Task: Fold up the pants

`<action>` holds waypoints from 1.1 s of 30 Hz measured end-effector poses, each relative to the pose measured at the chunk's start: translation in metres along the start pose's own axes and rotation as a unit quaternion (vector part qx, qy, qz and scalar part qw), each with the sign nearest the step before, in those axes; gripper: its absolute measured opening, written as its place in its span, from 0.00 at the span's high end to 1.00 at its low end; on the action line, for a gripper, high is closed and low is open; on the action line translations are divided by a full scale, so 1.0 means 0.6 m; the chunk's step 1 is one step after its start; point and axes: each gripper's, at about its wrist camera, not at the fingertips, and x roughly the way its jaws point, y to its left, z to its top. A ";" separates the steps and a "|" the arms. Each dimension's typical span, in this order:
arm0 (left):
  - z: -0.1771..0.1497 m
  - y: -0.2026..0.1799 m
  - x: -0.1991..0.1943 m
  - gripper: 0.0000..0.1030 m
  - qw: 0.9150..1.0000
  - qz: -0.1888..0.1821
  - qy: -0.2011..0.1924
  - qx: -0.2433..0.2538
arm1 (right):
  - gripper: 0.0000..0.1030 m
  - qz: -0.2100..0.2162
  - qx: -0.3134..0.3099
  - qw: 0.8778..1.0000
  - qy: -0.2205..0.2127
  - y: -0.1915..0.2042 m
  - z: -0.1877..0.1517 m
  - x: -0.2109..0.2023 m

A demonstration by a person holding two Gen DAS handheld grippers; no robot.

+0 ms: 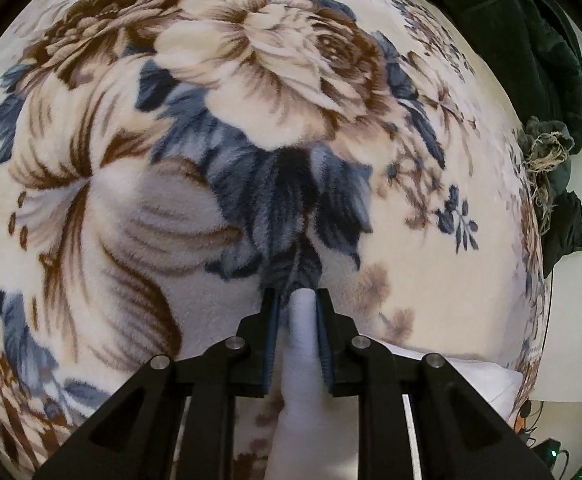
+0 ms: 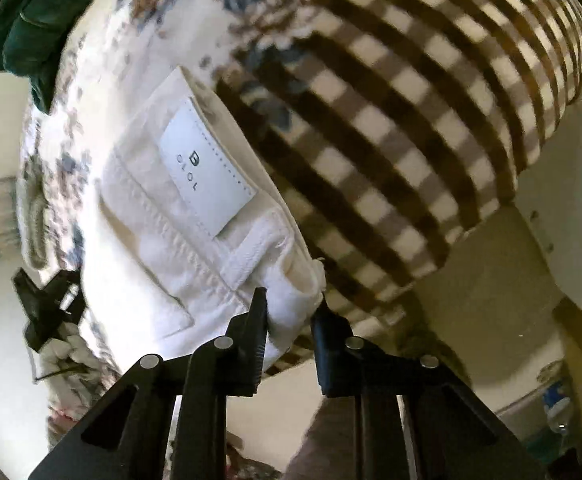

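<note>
The white pants (image 2: 163, 232) lie on a floral blanket, waistband toward the right wrist camera, with a white brand label (image 2: 207, 168) and a belt loop showing. My right gripper (image 2: 291, 304) is shut on the waistband corner. In the left wrist view my left gripper (image 1: 297, 300) is shut on a fold of the white pants fabric (image 1: 303, 344), held just above the floral blanket (image 1: 251, 100). More white fabric (image 1: 471, 376) lies at the lower right of that view.
A brown and white checked blanket (image 2: 411, 120) lies beside the pants. Dark green clothing (image 1: 531, 40) is piled at the far right edge of the bed; it also shows in the right wrist view (image 2: 39, 20). A frayed dark cloth (image 1: 547, 160) sits near it.
</note>
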 end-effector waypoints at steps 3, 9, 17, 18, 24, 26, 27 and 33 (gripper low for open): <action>0.002 0.003 -0.009 0.83 1.000 -0.007 0.005 -0.009 | 0.75 -0.008 0.002 1.000 0.016 0.023 0.018 0.012; -0.036 0.019 -0.070 0.49 0.997 -0.066 0.007 -0.050 | 0.42 0.067 -0.011 0.997 0.032 0.022 -0.011 -0.004; -0.182 0.039 -0.100 0.44 0.996 -0.060 0.047 -0.050 | 0.42 0.143 0.028 0.985 0.088 0.053 -0.080 0.079; -0.204 0.042 -0.093 0.44 0.995 -0.062 0.061 -0.051 | 0.42 0.147 0.028 0.985 0.090 0.063 -0.085 0.094; -0.318 0.039 -0.083 0.40 0.993 -0.049 0.110 -0.011 | 0.42 0.103 0.006 0.990 0.097 0.121 -0.107 0.153; -0.340 0.051 -0.086 0.39 0.991 -0.048 0.123 -0.016 | 0.42 0.090 -0.006 0.991 0.099 0.113 -0.115 0.146; -0.345 0.055 -0.088 0.38 0.990 -0.053 0.125 -0.024 | 0.42 0.083 -0.011 0.991 0.101 0.116 -0.117 0.146; -0.339 0.053 -0.104 0.36 0.990 -0.052 0.125 -0.027 | 0.38 0.078 -0.019 0.991 0.104 0.132 -0.127 0.146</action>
